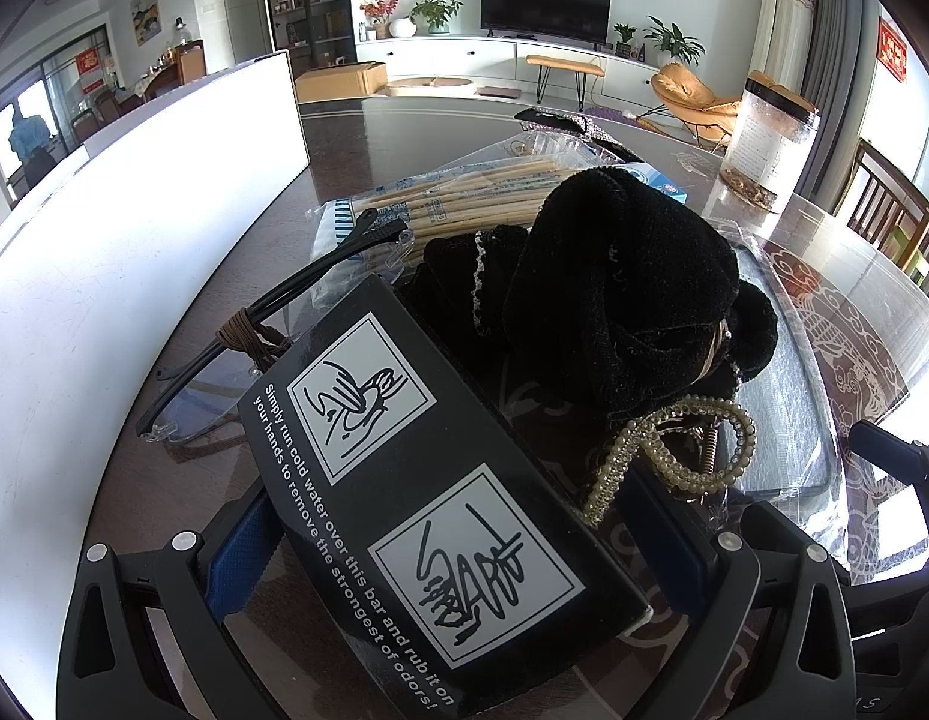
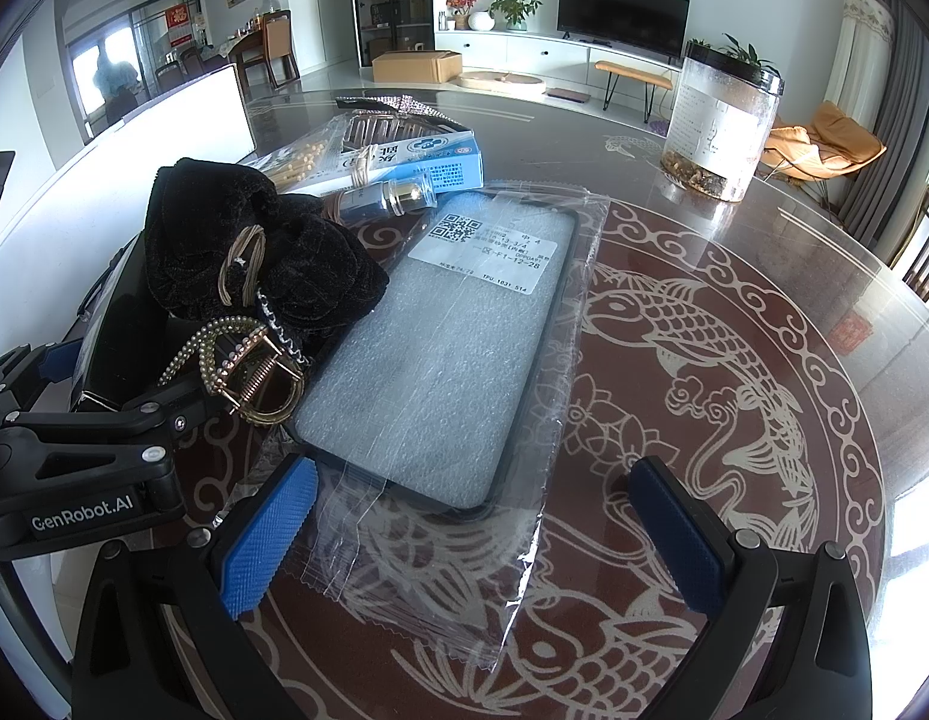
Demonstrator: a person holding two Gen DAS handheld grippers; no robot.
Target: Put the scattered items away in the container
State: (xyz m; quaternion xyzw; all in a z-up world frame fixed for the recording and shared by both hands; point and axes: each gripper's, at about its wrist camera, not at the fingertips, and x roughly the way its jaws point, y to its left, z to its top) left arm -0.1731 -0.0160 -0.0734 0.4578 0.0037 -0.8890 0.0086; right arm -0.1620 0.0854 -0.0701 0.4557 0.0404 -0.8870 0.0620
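My left gripper (image 1: 455, 540) stands open, its blue pads on either side of a black box (image 1: 404, 480) with white printed instructions that lies slantwise between them. Beyond the box a black velvet hair piece (image 1: 620, 288) and a pearl clip (image 1: 674, 450) are heaped together. Clear glasses (image 1: 224, 360) with a brown hair tie lie to the left of it. The white container wall (image 1: 134, 240) runs along the left. My right gripper (image 2: 473, 540) is open over the near end of a bagged phone case (image 2: 452, 336) on the table. The left gripper (image 2: 74, 438) shows at the left edge there.
A pack of chopsticks (image 1: 464, 198), a blue carton (image 2: 404, 156) and a small bottle (image 2: 386, 198) lie at the back of the pile. A tall clear jar (image 2: 716, 126) stands at the far right. The round table (image 2: 734, 360) has a fish pattern; chairs stand at the right edge.
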